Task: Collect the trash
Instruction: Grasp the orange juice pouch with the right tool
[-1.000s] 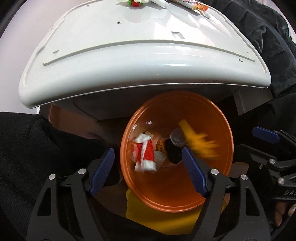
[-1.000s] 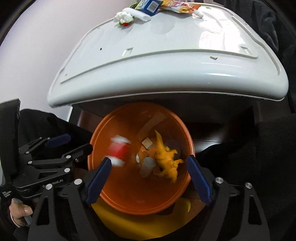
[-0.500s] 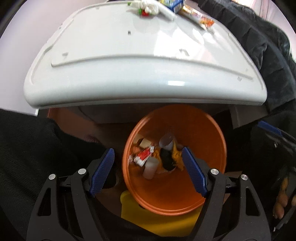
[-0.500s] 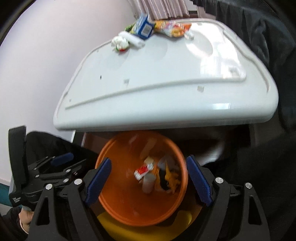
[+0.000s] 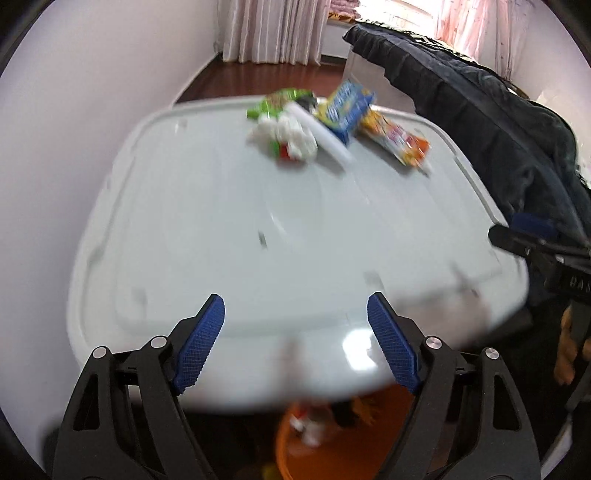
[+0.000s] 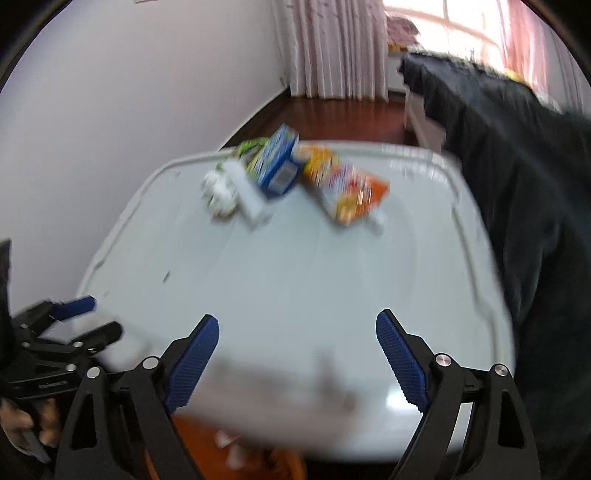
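Observation:
Trash lies in a heap at the far end of the white table (image 5: 258, 229) (image 6: 314, 280): a blue box (image 5: 347, 107) (image 6: 277, 162), an orange snack wrapper (image 5: 399, 142) (image 6: 351, 188), a white tube (image 5: 325, 134) (image 6: 247, 192), crumpled white paper (image 5: 286, 136) (image 6: 219, 192) and a green wrapper (image 5: 277, 99). My left gripper (image 5: 295, 339) hangs over the table's near edge, its jaws opening with nothing between them. My right gripper (image 6: 297, 354) does the same beside it. Below the edge, the orange bin (image 5: 332, 450) (image 6: 207, 443) shows with trash inside.
A dark coat (image 5: 480, 125) (image 6: 517, 166) hangs along the table's right side. A pale wall (image 5: 74, 110) runs on the left, with pink curtains (image 5: 273, 29) and wooden floor beyond. In each view the other gripper shows at the edge, held by a hand.
Both grippers have risen from over the orange bin and tilted up, so the tabletop and its heap of trash now fill the views. The bin has dropped to the bottom edge.

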